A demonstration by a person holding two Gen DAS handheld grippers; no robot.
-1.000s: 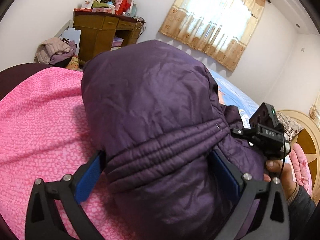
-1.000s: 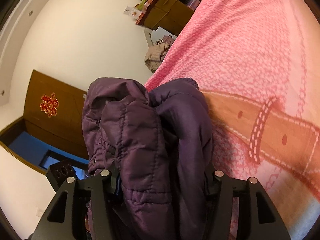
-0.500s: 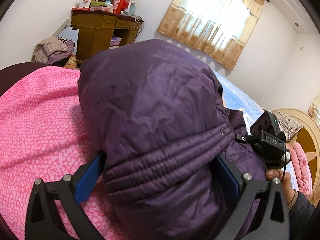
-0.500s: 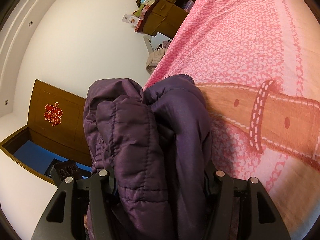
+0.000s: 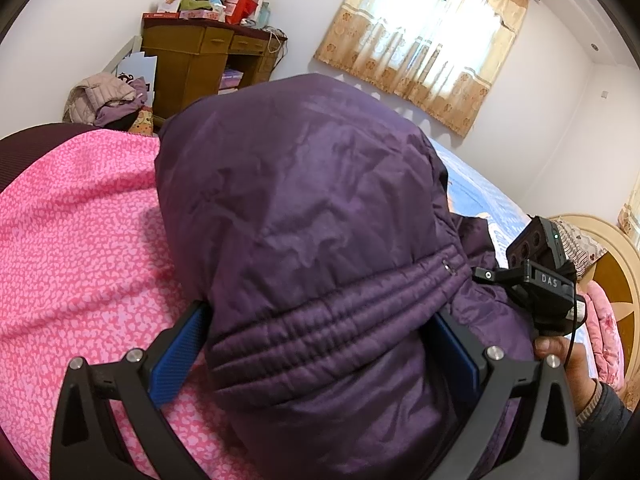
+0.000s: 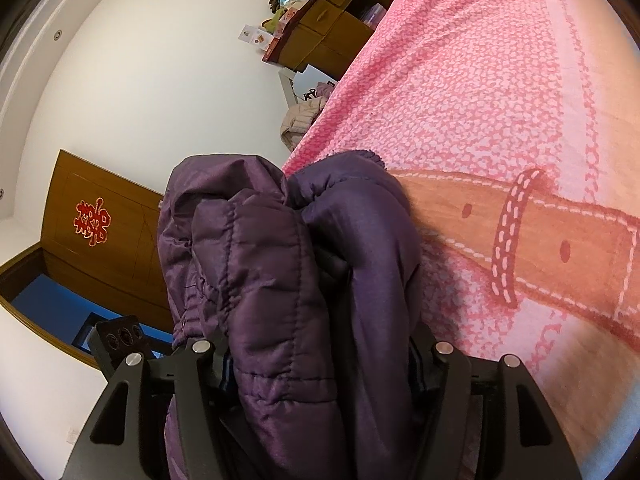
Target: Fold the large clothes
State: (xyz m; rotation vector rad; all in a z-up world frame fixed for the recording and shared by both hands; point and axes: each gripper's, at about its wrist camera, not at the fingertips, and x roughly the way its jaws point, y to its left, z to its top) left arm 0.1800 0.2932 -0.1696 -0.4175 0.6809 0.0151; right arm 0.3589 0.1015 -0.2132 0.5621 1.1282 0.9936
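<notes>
Purple puffy jacket (image 5: 312, 248) is bunched right inside both grippers, just above the pink bed (image 5: 80, 240) — left gripper (image 5: 320, 344) clamps its quilted hem, right gripper (image 6: 320, 364) is easing open around a thick fold.

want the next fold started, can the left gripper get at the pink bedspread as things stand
Probably not: the purple jacket fills the left gripper between its jaws and covers the pink bedspread ahead.
</notes>
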